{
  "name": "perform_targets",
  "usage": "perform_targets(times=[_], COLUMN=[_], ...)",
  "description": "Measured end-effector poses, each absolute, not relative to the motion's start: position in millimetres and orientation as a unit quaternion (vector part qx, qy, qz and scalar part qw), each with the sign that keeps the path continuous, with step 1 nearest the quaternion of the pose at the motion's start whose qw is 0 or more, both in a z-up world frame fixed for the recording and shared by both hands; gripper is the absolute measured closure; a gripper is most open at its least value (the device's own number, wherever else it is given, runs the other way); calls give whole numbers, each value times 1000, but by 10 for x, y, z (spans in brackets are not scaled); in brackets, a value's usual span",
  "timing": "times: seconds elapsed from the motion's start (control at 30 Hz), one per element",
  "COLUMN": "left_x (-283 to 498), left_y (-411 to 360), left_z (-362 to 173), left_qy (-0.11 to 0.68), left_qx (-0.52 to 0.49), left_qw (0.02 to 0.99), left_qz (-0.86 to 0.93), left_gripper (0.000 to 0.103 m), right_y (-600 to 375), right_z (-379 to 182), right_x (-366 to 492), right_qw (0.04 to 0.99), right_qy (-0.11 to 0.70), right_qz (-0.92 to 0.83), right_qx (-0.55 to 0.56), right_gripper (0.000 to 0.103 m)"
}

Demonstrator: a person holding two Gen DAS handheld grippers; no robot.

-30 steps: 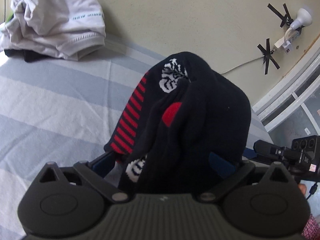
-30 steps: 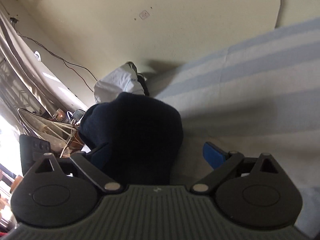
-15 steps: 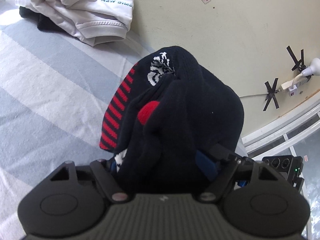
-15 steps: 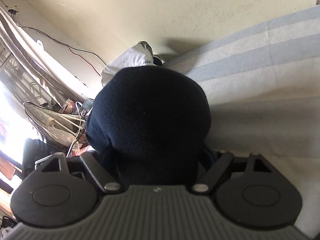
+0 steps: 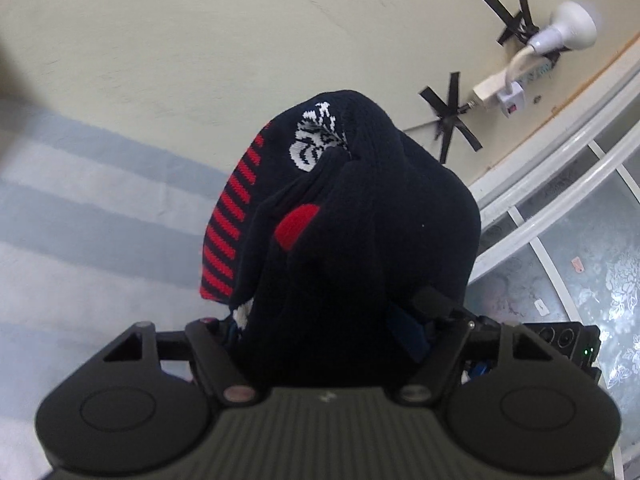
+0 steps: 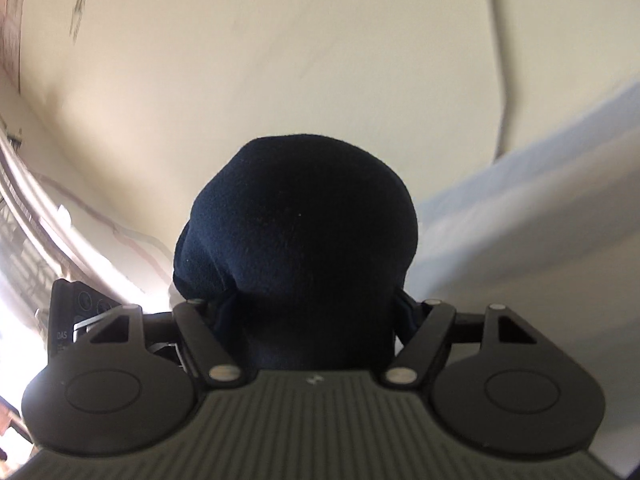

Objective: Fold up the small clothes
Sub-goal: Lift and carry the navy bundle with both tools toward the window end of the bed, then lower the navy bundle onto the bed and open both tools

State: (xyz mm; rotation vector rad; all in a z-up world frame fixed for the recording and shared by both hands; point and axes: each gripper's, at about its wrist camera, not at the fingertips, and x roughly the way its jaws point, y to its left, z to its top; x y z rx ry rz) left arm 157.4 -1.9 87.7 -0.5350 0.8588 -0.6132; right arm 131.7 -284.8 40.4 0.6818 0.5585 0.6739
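Left wrist view:
- Left tongs (image 5: 326, 332): closing on a bunched navy garment (image 5: 360, 240); cloth fills the gap, blue pads (image 5: 404, 330) pressed into it on both sides.
- Garment: dark navy knit, red stripes (image 5: 230, 236) down its left edge, red patch (image 5: 298, 226), white leaf motif (image 5: 314, 140) near the top. Long axis along the tongs' line, rising away from the camera to a rounded top against the wall (image 5: 200, 40). Held off the bed (image 5: 80, 220), striped in grey-blue and white, at lower left.
- Background: lamp (image 5: 568, 32) and plug strip fixed to the wall with black tape crosses (image 5: 450, 116); window frame (image 5: 560, 184) at right.

Right wrist view:
- Right tongs (image 6: 316, 320): closing on a rounded navy cloth bundle (image 6: 304, 224); cloth packs the gap, pads mostly hidden by it.
- Bundle: plain dark, dome-shaped, long axis forward along the tongs, top against the wall (image 6: 280, 60). Whether one piece with the left garment, cannot tell.
- Bed (image 6: 520, 220) at right, blurred; black device (image 6: 78, 312) at lower left.
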Motion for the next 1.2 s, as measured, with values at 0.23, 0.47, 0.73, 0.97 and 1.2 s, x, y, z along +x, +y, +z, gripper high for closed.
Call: perform_targets(times=[0.23,0.47,0.73,0.97,1.2], left_x=[2530,3102,2770,1990,1189], left_y=[-1414,-2392,-2216,-1689,-1445], left_z=[826,124,31,111,145], left_qy=[415,476,466,429,368], left_qx=[-207,-168,-160,-83,16], left_qw=[818,798,821,871,915], left_qz=[-339,-328,-288,-226,-163], left_gripper=[33,44,29,27,18], right_y=[-4051,-4694,-4614,-4561,-4068], right_z=[446,-28,21,147,-58], right_x=[1694,2141,1876,1273,642], right_qw=[893,920,955,948,941], right_qy=[204,235,214,195,241], right_qz=[221,76,-22,-39,-60], right_qx=[335,305,205,249,231], right_gripper=[27,27,13,13,13])
